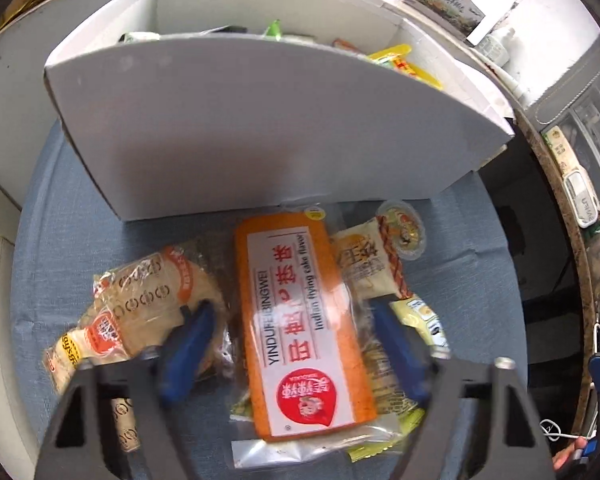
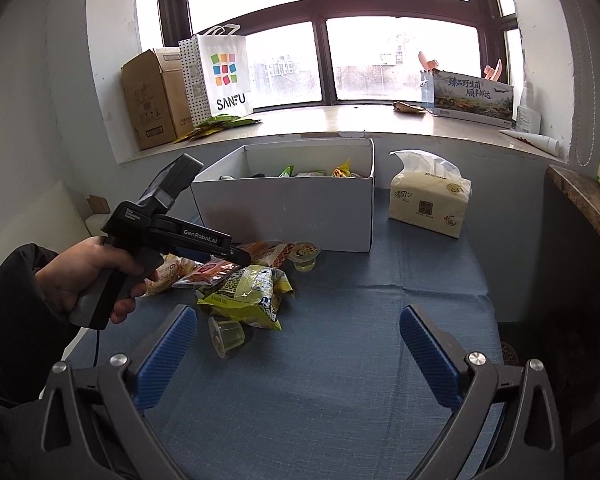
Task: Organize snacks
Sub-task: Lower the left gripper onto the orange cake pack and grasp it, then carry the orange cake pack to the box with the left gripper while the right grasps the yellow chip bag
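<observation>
In the left wrist view, our left gripper point(image 1: 290, 344) is spread wide, released, straddling the orange flying cake packet point(image 1: 300, 320) lying just in front of the white box point(image 1: 260, 128); a beige bread packet point(image 1: 140, 304) lies left of the cake

In the right wrist view, our right gripper point(image 2: 296, 352) hangs open, holding nothing, over the blue cloth point(image 2: 360, 360) well in front of the box point(image 2: 292, 208), with a jelly cup point(image 2: 226, 334) nearby
</observation>
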The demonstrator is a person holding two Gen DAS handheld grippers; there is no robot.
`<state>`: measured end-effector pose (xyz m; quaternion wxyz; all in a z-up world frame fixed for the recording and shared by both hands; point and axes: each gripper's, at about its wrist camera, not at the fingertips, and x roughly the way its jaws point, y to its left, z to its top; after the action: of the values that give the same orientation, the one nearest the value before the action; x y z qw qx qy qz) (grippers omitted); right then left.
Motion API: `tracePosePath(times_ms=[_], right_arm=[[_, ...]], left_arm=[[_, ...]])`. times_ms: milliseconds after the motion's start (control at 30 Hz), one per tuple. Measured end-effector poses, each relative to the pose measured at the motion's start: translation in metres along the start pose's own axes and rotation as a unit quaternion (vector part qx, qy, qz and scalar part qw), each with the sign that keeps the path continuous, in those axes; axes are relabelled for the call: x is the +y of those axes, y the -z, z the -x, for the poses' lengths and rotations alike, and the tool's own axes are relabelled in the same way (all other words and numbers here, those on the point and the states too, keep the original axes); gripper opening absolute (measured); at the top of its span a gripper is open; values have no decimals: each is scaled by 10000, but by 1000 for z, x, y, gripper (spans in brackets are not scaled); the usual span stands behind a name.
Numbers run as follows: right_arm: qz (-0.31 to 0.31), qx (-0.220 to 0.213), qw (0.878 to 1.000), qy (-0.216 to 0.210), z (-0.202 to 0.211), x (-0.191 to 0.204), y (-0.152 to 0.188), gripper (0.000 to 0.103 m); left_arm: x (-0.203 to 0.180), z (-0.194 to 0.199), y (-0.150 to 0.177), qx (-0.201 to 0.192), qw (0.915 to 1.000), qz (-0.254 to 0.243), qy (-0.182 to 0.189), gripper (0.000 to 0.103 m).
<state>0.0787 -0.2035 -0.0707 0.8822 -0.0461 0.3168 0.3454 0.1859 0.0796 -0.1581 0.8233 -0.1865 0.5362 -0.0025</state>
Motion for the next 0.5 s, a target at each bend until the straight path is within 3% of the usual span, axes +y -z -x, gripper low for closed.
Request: tracePosePath(times_ms=[67, 233, 500], right_arm=[[17, 1, 10000, 5, 0, 1, 1, 103], [-13, 13, 10000, -3, -1, 0, 0, 103], [37, 146, 9998, -129, -12, 5, -3, 103]], left_arm=[[0, 3, -1, -2, 10000, -55, -6, 62], [4, 14, 6, -123, 9998, -146, 113, 60], [-5, 87, 34, -1075, 9931, -369, 296, 60]])
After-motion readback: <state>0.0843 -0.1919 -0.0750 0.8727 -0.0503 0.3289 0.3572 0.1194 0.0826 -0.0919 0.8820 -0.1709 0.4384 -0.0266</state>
